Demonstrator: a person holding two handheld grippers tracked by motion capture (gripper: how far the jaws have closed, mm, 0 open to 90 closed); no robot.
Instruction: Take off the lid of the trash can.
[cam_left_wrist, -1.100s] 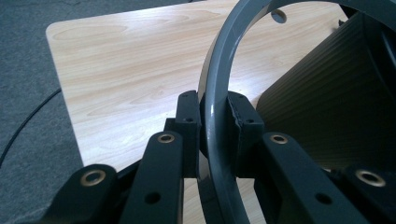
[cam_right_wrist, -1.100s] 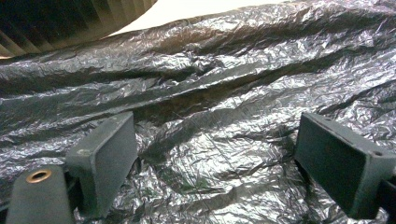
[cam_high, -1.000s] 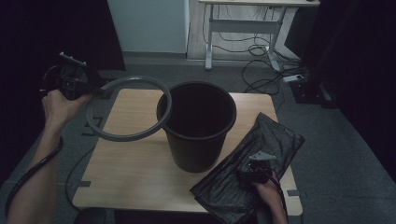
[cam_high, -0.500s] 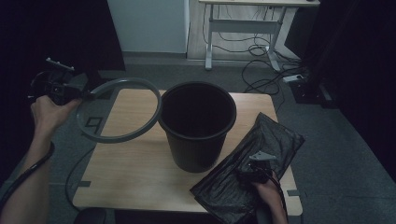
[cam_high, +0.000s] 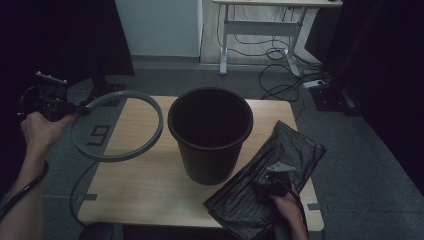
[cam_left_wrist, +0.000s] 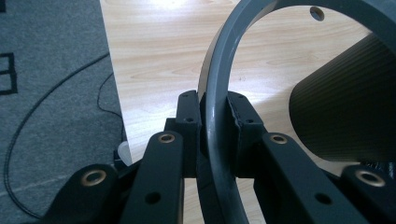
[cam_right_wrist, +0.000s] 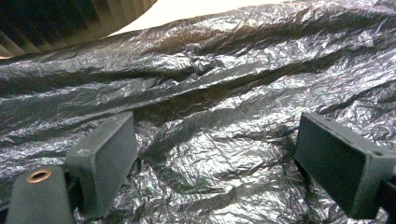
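The one sign I can read is a black figure on the grey floor mat at the table's nine o'clock side, seen through the ring I hold. From my side it reads as a 9; it could be a 6.

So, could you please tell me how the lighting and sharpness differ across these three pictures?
High view: dim overall, with the left side almost black and the bin interior featureless. Left gripper view: bright, with glare on the table at the top, and the grey ring sharp between the jaws. Right gripper view: crinkled highlights across the black bag, with the near jaws slightly soft.
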